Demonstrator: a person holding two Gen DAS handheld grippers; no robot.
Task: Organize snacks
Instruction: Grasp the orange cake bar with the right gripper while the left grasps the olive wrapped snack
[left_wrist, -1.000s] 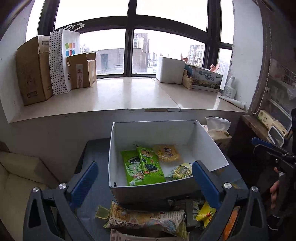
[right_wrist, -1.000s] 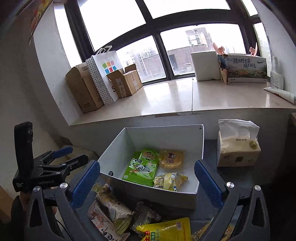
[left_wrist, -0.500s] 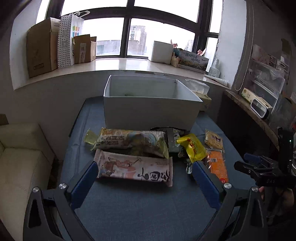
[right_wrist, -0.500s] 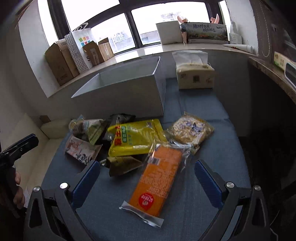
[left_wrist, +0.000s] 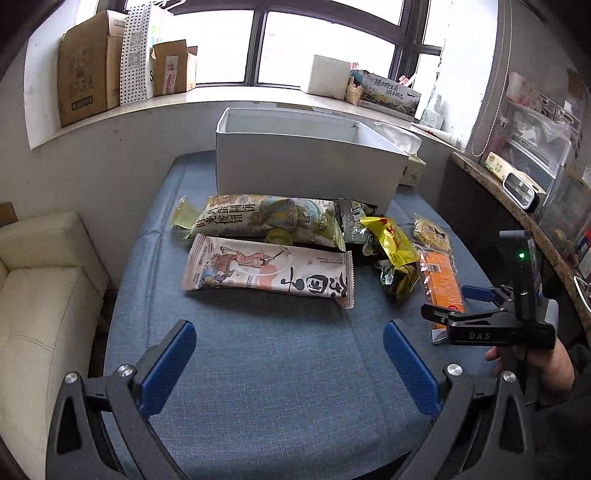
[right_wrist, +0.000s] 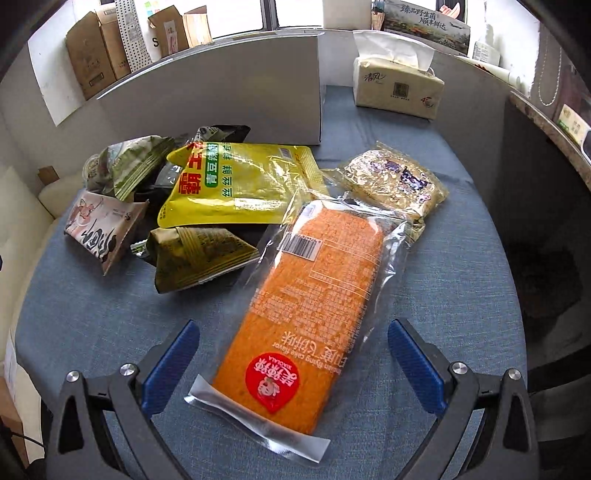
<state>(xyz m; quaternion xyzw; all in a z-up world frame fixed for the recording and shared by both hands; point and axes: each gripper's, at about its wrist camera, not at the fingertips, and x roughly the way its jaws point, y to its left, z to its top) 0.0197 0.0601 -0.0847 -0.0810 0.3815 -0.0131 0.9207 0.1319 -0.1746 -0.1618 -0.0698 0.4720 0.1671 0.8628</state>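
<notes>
Several snack packs lie on the blue cloth table in front of a white box. My right gripper is open, its jaws on either side of the near end of an orange cake pack, apart from it. A yellow pack, a beige cracker pack and a green triangular pack lie behind it. My left gripper is open and empty above bare cloth, short of a long white pack and a green-beige pack. The right gripper also shows in the left wrist view.
A tissue box stands right of the white box. A cream sofa is to the left. Cardboard boxes and a white box sit on the windowsill. A cluttered counter runs along the right.
Both grippers have dropped from above the box and pulled back to the near table. The right gripper has closed in over the orange pack. Both remain open.
</notes>
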